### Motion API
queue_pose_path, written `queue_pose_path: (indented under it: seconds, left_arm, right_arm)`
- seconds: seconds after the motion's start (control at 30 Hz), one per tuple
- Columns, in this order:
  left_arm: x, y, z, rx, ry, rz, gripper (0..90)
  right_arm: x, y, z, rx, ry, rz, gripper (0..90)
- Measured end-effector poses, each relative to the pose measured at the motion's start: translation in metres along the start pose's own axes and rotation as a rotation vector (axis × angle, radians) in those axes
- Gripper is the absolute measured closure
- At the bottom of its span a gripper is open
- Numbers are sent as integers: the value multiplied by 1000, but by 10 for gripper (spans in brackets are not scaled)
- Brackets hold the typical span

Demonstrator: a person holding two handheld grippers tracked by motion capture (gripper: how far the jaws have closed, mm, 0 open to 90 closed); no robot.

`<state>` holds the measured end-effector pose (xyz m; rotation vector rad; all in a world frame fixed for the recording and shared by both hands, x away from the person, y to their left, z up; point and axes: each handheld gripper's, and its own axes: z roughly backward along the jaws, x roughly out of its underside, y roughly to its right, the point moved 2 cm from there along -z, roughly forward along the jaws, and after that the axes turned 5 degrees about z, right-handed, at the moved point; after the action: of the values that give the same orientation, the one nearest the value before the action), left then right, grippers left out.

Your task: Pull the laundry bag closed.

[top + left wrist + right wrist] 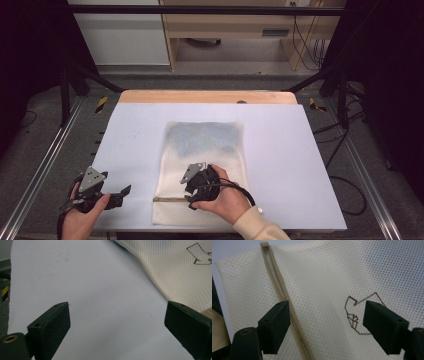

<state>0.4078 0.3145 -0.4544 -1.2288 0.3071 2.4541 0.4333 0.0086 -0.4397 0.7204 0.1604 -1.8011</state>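
High view: right tongs (196, 192) wide over mesh bag (210, 135) zipper (284, 297) | left tongs (117, 195) wide, empty on worktop (300, 165) | advice: close squarely on zipper band

The right hand (226, 200) hides part of the mesh bag (205, 145) (its near end, by the zipper (284, 302)).

You're over a cream mesh laundry bag (324, 277), dotted with fine holes, a brown outline drawing (357, 315) on it, a tan zip (279, 295), lying on a pale lavender-white table (135, 135); jaw pads black.
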Motion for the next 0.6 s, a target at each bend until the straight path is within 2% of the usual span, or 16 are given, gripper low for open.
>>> queue_pose_path:
  seconds: [0.13, 0.2, 0.23, 0.4, 0.53, 0.6]
  left_arm:
    - [0, -1, -1, -3, -7, -2, 64]
    - [0, -2, 0, -5, -8, -3, 64]
    - [1, -2, 0, -6, 0, 6, 64]
    - [1, -2, -1, -3, -2, 7, 64]
    - [1, -2, -1, -2, -1, 11, 64]
    - [1, -3, 0, 0, -8, 10, 65]
  right_arm:
    - [-14, -1, 0, -20, -4, 1, 263]
    - [-17, -2, 0, -21, -14, 12, 265]
    - [-21, -4, 1, -20, -18, 33, 272]
    - [-29, -9, -1, -35, -25, 45, 275]
    - [-32, -10, -4, -49, -37, 54, 303]
    - [-35, -11, -6, -59, -30, 48, 354]
